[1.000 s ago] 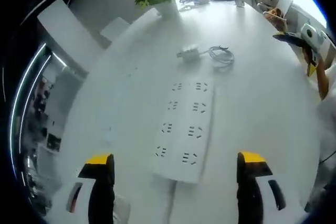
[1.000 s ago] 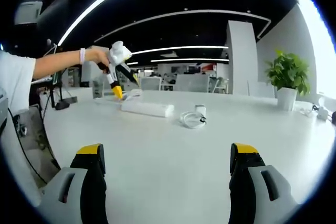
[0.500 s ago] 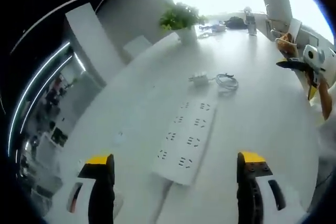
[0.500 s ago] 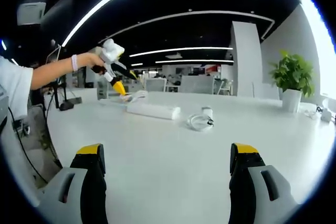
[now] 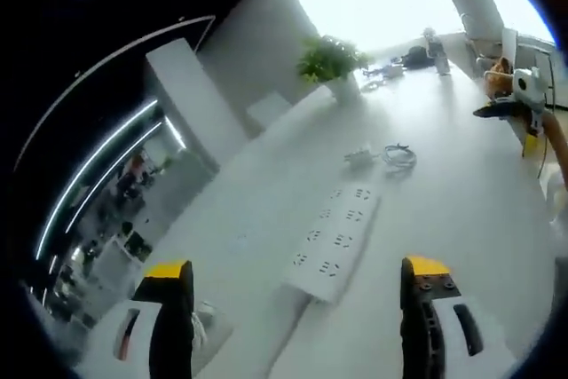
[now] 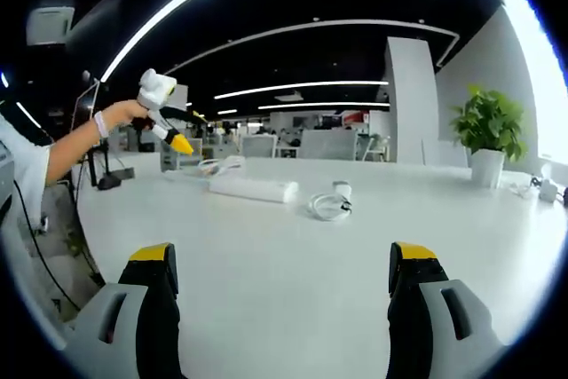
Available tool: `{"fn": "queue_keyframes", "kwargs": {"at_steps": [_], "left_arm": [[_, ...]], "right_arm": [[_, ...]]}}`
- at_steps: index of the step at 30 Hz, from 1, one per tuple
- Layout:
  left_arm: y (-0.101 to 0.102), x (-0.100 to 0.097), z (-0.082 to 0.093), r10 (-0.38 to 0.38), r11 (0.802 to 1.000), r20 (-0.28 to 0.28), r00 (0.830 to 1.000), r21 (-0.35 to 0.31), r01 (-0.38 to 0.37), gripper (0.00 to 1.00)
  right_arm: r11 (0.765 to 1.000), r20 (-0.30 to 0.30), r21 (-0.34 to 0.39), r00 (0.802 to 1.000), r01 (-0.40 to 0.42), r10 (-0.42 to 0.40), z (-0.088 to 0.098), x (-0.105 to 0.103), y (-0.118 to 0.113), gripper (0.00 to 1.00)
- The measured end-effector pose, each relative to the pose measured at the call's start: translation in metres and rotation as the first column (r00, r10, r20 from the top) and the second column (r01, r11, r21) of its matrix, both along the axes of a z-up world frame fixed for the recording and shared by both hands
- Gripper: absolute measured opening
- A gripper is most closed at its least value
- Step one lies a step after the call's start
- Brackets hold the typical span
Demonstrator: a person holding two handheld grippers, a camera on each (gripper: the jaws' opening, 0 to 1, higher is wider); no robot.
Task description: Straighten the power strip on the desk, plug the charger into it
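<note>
White power strip (image 5: 335,240) on desk (image 5: 461,210) — untouched.

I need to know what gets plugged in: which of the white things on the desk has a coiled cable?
The charger, the small white block beyond the power strip; its coil lies beside it.

charger (image 5: 360,158) prongs too small

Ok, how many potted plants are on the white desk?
1: a green leafy plant in a white pot, at the desk's far end beyond the white power strip. Others may be hidden.
</note>
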State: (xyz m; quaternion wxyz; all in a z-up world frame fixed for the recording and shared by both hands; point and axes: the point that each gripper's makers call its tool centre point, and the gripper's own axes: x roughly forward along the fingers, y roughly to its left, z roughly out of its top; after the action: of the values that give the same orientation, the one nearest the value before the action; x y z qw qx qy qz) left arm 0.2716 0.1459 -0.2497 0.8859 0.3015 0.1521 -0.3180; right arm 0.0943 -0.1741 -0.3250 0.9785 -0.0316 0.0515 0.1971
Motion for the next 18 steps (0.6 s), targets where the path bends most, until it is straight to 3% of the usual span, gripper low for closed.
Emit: {"fn": "queue_keyframes", "kwargs": {"at_steps": [10,18], "left_arm": [[0.010,-0.033,0.014,0.050,0.990,0.104,0.993,-0.140,-0.035,0.99],[0.011,-0.068,0.021,0.097,0.966,0.179,0.979,-0.253,-0.049,0.99]], "right_arm": [[1.000,-0.003,0.000,1.000,-0.004,0.004,-0.002,0.000,0.000,0.99],[1.000,-0.009,-0.001,1.000,-0.003,0.003,-0.004,0.000,0.000,0.99]]}}
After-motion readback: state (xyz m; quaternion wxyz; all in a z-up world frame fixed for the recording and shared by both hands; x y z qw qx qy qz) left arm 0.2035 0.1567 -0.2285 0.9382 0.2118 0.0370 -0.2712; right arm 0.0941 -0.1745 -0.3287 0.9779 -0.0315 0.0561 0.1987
